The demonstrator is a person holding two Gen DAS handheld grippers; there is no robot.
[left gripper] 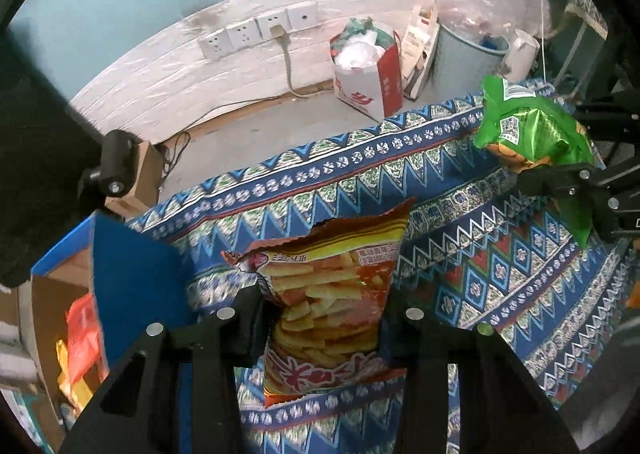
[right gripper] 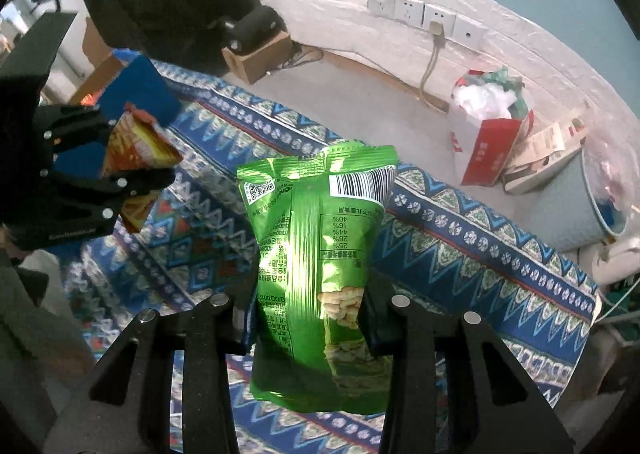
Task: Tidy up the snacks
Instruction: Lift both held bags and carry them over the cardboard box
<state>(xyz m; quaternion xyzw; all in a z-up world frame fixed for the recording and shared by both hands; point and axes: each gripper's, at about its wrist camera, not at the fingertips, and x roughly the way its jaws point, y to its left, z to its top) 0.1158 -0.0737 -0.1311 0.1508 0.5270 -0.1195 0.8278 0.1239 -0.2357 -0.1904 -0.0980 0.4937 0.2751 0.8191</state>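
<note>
You hold two snack bags, one in each tool. Your left tool [left gripper: 324, 318] is clamped on the orange-red bag of fries-shaped snacks [left gripper: 328, 294], its two pads pressing the bag's sides at about mid-height, with the torn-looking top edge pointing away from you. The bag hangs clear above the patterned blue cloth [left gripper: 480, 274] that covers the counter. Your right tool [right gripper: 308, 314] is clamped on the green snack bag [right gripper: 316, 254], barcode side toward the camera, also lifted off the cloth.

From the left wrist view, the right tool [left gripper: 560, 169] and its green bag [left gripper: 528, 125] sit at the upper right; from the right wrist view, the left tool [right gripper: 136, 173] and its orange bag [right gripper: 140, 149] sit at the left. The two bags are well apart.

At the left edge of the counter stands one open cardboard box with blue flaps [left gripper: 132, 274]; at least two orange and yellow packets [left gripper: 80, 338] lie inside it, though the exact count is hard to tell.

On the floor by the wall you can count one red-and-white carton stuffed with plastic [left gripper: 368, 73], one pale blue bin [left gripper: 468, 53], and four wall sockets [left gripper: 260, 29], one with a plug in it.
</note>
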